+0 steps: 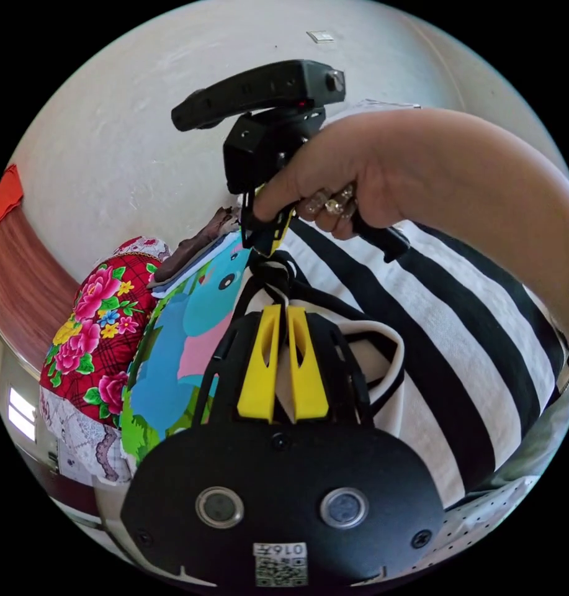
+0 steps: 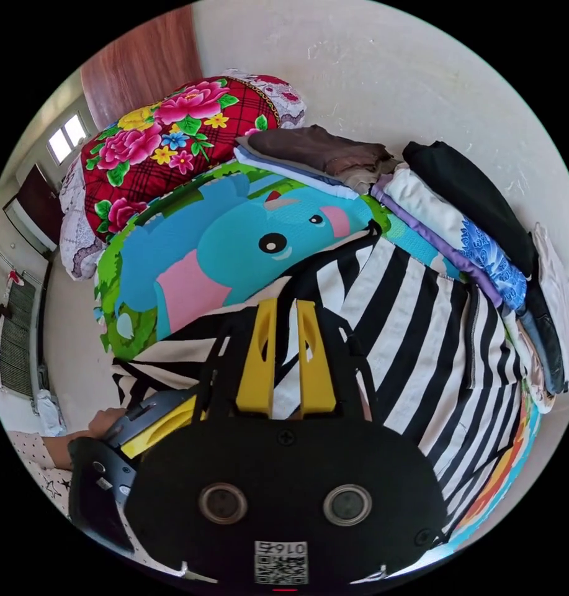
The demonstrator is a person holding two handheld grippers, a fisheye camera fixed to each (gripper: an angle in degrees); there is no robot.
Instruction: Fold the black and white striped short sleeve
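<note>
Striped black-and-white short-sleeve shirt (image 2: 414, 335) is lying spread over a cartoon elephant-print mat (image 2: 234, 248), its far edge reaching toward a row of folded clothes (image 2: 470, 230) stacked along the white wall (image 2: 389, 62).

Right gripper view: the right gripper (image 2: 286, 307), yellow-jawed, is sitting with its two jaws nearly together and a strip of striped cloth passing between them; both jaws appear to be pressing on it. Low at the left, the left gripper (image 2: 157, 422) is showing, a hand (image 2: 104, 422) wrapped around its black handle; its jaw state is not readable here.

Left gripper view: the left gripper's (image 1: 283, 310) yellow jaws are sitting close together with bunched striped fabric (image 1: 272, 273) gathered at their tips, seemingly pinched. Just beyond, the right gripper (image 1: 265, 239) is coming in from above, held by a hand (image 1: 340, 186), its tips meeting the same bunch of cloth. The shirt's broad stripes (image 1: 458, 347) are running away under the person's forearm (image 1: 483, 180).

A red floral quilt (image 2: 172, 130) is resting folded beside the mat, against the wall, near a brown wooden panel (image 2: 141, 62).
</note>
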